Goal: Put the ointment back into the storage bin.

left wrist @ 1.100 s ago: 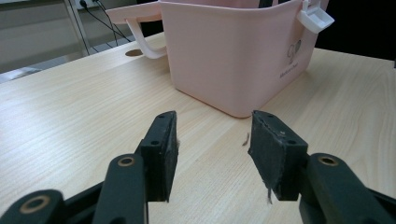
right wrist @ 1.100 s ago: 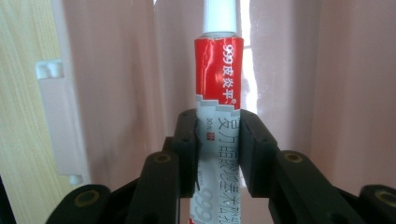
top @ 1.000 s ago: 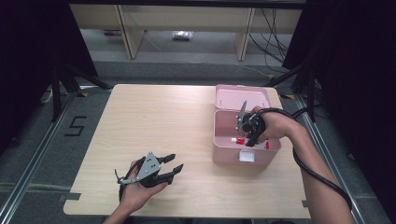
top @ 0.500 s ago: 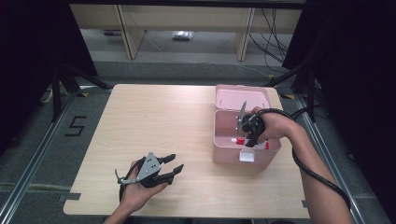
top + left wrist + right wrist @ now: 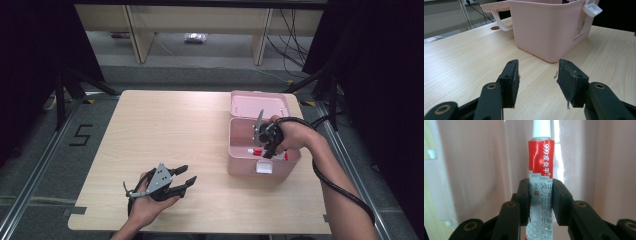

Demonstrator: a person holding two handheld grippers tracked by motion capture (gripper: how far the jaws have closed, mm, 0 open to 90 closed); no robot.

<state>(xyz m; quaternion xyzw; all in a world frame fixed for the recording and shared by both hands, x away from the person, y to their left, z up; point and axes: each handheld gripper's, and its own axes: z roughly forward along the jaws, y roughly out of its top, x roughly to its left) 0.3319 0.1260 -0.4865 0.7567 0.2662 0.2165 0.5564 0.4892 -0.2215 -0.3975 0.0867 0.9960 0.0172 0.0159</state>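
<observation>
Ointment tube (image 5: 541,170), red and white with a white cap end, sits between the two black jaws of the right gripper (image 5: 541,200); in the right gripper view both pads press against its sides, so the tool is pinching the tube, with pale pink walls all around it. In the high view the right gripper (image 5: 268,141) reaches down into the open pink box (image 5: 240,160), which stands at about three o'clock on the wooden table (image 5: 170,130). The tube (image 5: 255,151) shows there as a red and white strip lying inside the box, its white end toward nine o'clock. The lid (image 5: 250,105) of the box lies back toward twelve o'clock, and a white latch (image 5: 264,167) hangs on the front wall.

The left gripper (image 5: 183,181) rests in the person's hand near the table's seven o'clock edge, jaws spread apart with nothing between them. In the left gripper view its jaws point across bare wood toward the pink box (image 5: 549,30), well apart from it.
</observation>
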